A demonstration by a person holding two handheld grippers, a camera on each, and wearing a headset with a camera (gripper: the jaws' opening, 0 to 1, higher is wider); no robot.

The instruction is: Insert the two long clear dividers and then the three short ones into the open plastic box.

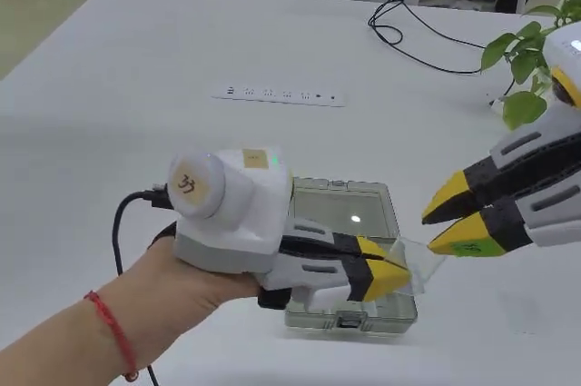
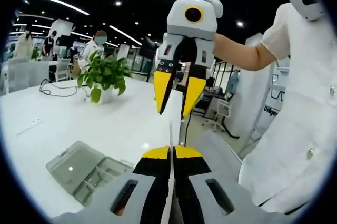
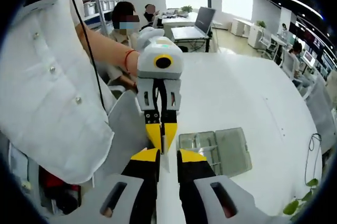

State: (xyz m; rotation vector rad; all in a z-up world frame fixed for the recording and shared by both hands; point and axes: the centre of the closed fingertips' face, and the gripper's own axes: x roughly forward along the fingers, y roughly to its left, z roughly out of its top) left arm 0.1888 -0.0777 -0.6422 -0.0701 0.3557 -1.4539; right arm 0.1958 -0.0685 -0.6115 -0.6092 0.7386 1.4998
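Note:
The open clear plastic box [image 1: 343, 206] lies on the white table, also visible as the box [image 2: 87, 168] and the box [image 3: 224, 150]. My left gripper [image 1: 399, 272] hovers above its near right corner, shut on a thin clear divider [image 1: 425, 263], which shows edge-on as a fine line [image 2: 170, 134] between its jaws [image 2: 171, 150]. My right gripper [image 1: 427, 233] faces it from the right, open, its yellow tips close around the divider's free end. It appears open, pointing at me [image 2: 172, 112]. From the right gripper [image 3: 168, 154], the left gripper [image 3: 162, 145] points back, shut.
A white power strip [image 1: 280, 94] lies farther back on the table. A black cable [image 1: 408, 36] loops at the far right, beside a green potted plant [image 1: 526, 68]. Chairs stand beyond the table's far edge. The person's white-coated body is near both grippers.

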